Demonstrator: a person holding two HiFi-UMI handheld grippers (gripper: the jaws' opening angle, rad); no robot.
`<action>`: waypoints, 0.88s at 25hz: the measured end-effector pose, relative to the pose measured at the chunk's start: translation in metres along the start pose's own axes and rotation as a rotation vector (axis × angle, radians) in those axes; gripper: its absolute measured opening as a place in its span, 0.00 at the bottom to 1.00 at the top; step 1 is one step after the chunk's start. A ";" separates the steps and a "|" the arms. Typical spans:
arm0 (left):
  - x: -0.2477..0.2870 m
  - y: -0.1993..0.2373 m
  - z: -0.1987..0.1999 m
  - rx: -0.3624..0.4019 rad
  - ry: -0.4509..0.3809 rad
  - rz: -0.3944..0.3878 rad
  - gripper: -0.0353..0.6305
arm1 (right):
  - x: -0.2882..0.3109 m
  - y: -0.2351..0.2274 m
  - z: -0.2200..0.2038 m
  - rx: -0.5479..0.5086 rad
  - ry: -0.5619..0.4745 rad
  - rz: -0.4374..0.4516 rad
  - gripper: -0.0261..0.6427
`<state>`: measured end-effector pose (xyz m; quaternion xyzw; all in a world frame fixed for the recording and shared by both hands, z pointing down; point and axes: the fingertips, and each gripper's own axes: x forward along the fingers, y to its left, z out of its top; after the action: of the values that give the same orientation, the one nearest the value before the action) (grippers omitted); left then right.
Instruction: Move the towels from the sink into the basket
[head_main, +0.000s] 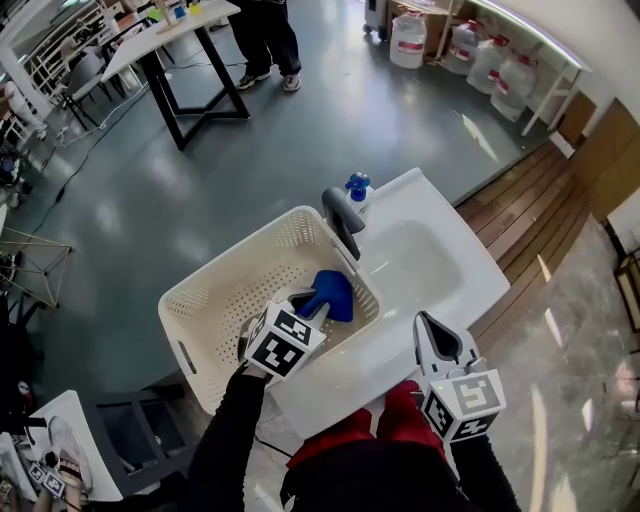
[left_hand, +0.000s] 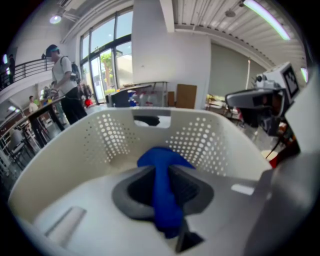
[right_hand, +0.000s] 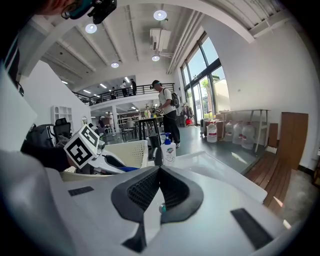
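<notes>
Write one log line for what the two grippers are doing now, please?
left gripper: shut on blue towel, over basket | right gripper: shut, empty, by sink

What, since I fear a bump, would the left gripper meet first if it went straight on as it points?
Probably the basket: its perforated far wall, or the floor just below it; depth is unclear. The left gripper, shut on the blue towel, points down into the basket.

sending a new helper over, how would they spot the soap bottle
Find the white rectangular sink beside the cream perforated plastic basket. On its far rim, beside the curved grey faucet, stands the small white pump bottle; only it has a blue pump top.
</notes>
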<state>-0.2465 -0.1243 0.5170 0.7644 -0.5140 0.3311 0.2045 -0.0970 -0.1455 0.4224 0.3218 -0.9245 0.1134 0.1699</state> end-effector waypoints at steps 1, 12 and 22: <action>0.001 0.000 -0.002 0.002 0.007 -0.002 0.17 | 0.000 0.000 -0.001 0.001 0.001 0.001 0.05; 0.015 -0.002 -0.017 -0.016 0.055 -0.027 0.17 | 0.003 0.006 -0.005 -0.010 0.014 0.022 0.05; 0.022 -0.004 -0.019 -0.022 0.076 -0.037 0.18 | 0.021 0.021 0.000 -0.057 0.033 0.073 0.05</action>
<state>-0.2426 -0.1243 0.5462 0.7584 -0.4952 0.3505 0.2384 -0.1256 -0.1407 0.4287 0.2809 -0.9355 0.0986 0.1900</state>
